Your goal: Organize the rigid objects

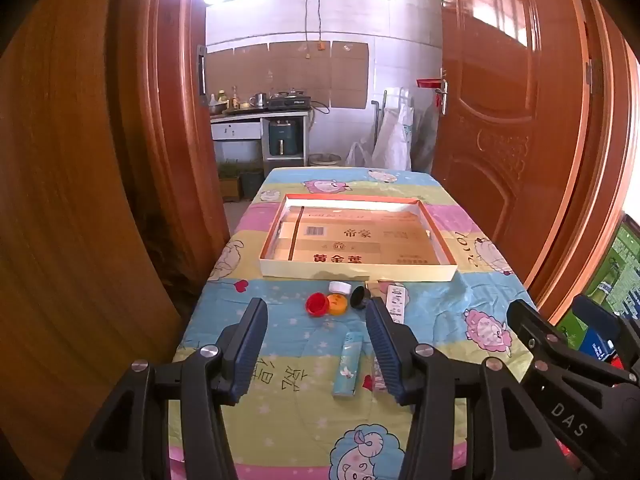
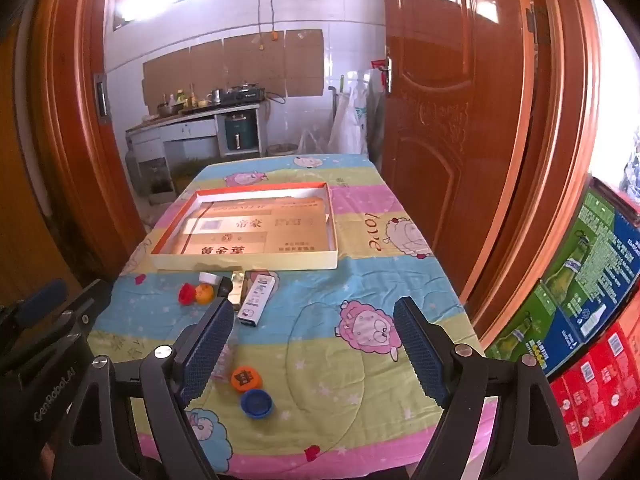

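Observation:
A shallow cardboard tray lies on the cartoon-print table. In front of it lie a red cap, an orange cap, a white cap, a black cap and a white box. A teal box lies between the fingers of my left gripper, which is open and empty. My right gripper is open and empty above an orange cap and a blue cap.
The table stands in a doorway between wooden doors. Stacked printed cartons stand to the right of the table. A kitchen counter is behind. The right gripper's body shows at the left view's right edge.

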Tool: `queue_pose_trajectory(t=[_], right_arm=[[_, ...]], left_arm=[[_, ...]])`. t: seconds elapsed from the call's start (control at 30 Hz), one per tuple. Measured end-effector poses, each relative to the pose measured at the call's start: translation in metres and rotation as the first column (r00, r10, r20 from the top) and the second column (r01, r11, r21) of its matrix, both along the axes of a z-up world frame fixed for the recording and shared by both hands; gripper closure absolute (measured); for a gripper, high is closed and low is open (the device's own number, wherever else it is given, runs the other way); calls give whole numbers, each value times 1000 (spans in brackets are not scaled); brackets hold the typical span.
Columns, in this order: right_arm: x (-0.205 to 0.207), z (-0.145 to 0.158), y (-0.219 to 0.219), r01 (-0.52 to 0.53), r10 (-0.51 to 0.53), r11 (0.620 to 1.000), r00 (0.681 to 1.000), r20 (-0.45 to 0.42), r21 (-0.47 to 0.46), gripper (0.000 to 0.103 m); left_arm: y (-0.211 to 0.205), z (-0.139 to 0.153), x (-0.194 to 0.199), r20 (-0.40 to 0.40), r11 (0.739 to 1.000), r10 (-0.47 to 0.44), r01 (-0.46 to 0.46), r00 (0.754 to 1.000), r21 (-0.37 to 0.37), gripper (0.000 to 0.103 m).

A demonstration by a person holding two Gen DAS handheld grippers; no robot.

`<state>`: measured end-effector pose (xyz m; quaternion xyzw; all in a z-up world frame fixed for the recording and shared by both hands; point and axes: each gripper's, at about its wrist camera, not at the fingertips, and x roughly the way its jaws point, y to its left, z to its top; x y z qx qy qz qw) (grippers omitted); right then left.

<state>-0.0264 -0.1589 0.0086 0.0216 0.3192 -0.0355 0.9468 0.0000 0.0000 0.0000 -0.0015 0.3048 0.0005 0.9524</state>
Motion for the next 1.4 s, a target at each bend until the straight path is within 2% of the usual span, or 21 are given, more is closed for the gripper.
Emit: queue_pose_trajectory(t=[0.47,1.4], right_arm=[[-3,1,-4,-3,3,1000,1000,-1,2,20],[-1,-6,-1,-25,25,1000,1000,-2,-6,20]], left_arm=[[-9,-7,1,-22,1000,20,-20,1000,0,51],[6,-10,0,-22,999,33,-34,999,-4,51]])
